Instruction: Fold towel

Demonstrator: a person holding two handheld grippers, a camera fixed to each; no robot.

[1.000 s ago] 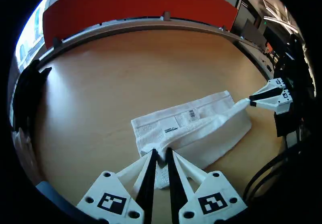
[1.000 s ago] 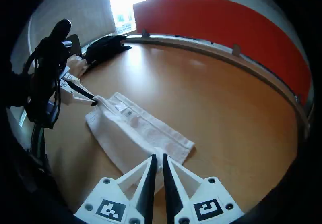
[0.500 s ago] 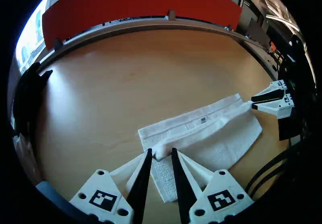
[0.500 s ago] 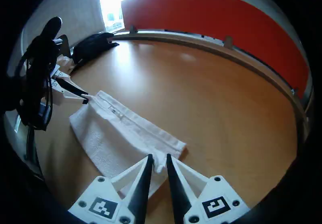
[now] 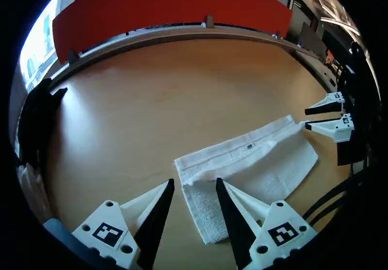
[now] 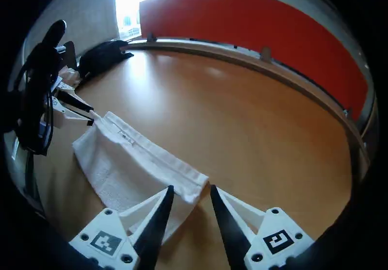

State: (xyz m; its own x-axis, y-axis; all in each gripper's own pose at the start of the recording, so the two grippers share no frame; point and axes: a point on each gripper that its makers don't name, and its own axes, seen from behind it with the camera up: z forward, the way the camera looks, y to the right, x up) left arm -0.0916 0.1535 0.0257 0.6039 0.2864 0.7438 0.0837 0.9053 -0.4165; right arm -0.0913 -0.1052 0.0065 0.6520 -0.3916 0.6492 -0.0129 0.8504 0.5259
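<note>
The towel (image 5: 252,165) lay flat on the wooden tabletop (image 5: 169,90), white and terry-textured, folded into a long strip. A hemmed band ran along its far edge, with a small tag sewn on near the middle. In the left gripper view the top layer stopped short at the near end, so a rougher lower layer stuck out toward the camera, and the fold there bulged slightly.

The left tongs (image 5: 194,181) stood wide open with nothing gripped, its fingers spread to either side of that near end. At the far right, the right tongs (image 5: 307,117) were also parted, the tips just beside the towel's other end and apart from it.

In the right gripper view the towel (image 6: 126,165) ran from near centre to the far left across the tabletop (image 6: 233,124). The right tongs (image 6: 191,188) gaped open and held nothing, the hemmed corner lying between the fingers. The left tongs (image 6: 91,116) sat at the far-left end, open, tips close to the cloth.

A red panel (image 5: 169,3) stood along the tabletop's far edge, and a black item (image 5: 36,119) rested at the left.
</note>
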